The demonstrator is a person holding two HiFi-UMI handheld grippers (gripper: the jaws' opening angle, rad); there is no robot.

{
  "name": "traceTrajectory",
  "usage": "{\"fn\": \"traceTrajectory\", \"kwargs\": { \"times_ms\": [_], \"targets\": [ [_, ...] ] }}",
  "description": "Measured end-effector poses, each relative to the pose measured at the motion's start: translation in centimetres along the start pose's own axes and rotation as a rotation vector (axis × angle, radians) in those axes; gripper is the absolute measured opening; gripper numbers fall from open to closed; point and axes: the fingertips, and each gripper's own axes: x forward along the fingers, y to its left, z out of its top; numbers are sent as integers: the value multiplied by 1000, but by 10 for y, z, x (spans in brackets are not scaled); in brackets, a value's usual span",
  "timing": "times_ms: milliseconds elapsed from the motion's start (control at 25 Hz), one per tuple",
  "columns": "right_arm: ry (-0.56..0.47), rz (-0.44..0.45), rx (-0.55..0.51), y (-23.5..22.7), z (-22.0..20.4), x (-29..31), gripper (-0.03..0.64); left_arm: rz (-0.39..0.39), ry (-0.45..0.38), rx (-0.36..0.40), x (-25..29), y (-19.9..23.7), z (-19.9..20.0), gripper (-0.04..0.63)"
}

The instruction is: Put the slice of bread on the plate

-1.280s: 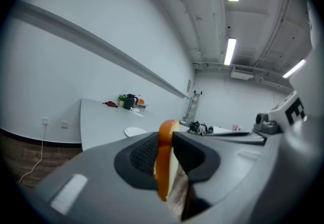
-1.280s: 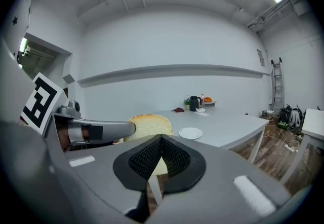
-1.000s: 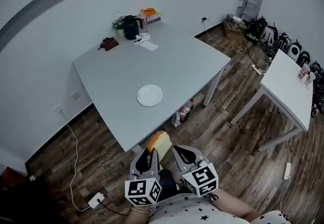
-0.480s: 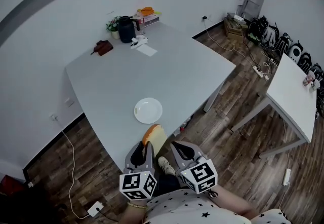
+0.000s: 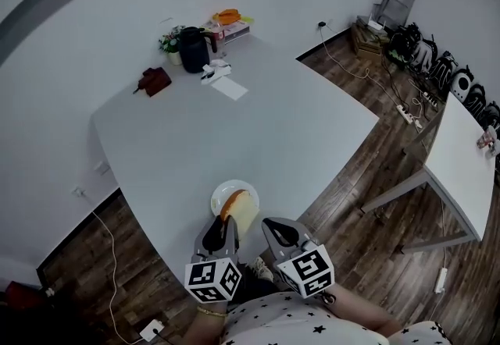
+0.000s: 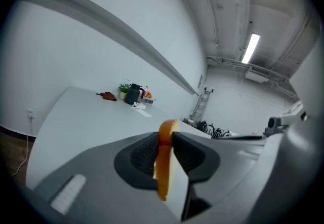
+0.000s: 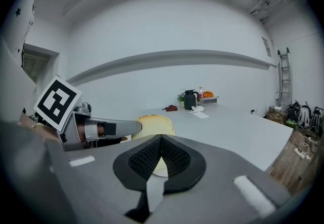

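A slice of bread point(image 5: 241, 210) with a brown crust stands on edge between the pads of my left gripper point(image 5: 226, 229), which is shut on it. In the left gripper view the bread point(image 6: 164, 167) fills the gap between the jaws. The bread hangs over the near part of a white plate point(image 5: 222, 193), which lies close to the front edge of the grey table point(image 5: 234, 125). My right gripper point(image 5: 278, 231) is just to the right, off the table's edge, shut with nothing in it; its view shows the bread point(image 7: 154, 125) and the left gripper ahead.
At the table's far end stand a dark kettle point(image 5: 191, 45), a small plant, boxes, a brown object point(image 5: 151, 80) and a paper sheet point(image 5: 229, 87). A second white table point(image 5: 469, 156) is at the right, with bags point(image 5: 437, 62) and a ladder along the wall.
Both grippers have advanced toward the table together. The bread, earlier short of the table's edge, now hangs over the plate. The left gripper's hold on it is unchanged.
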Motion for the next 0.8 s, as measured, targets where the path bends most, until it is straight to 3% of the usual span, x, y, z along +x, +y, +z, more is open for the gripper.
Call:
{"fn": "traceTrajectory", "kwargs": {
  "times_ms": [480,800],
  "targets": [
    [60,14,10,-29,5,58,-2,37,106,-65,64,44,-26,92],
    [89,33,23,-35,0,81,-2,121,142,-72,81,78,-37,101]
  ]
}}
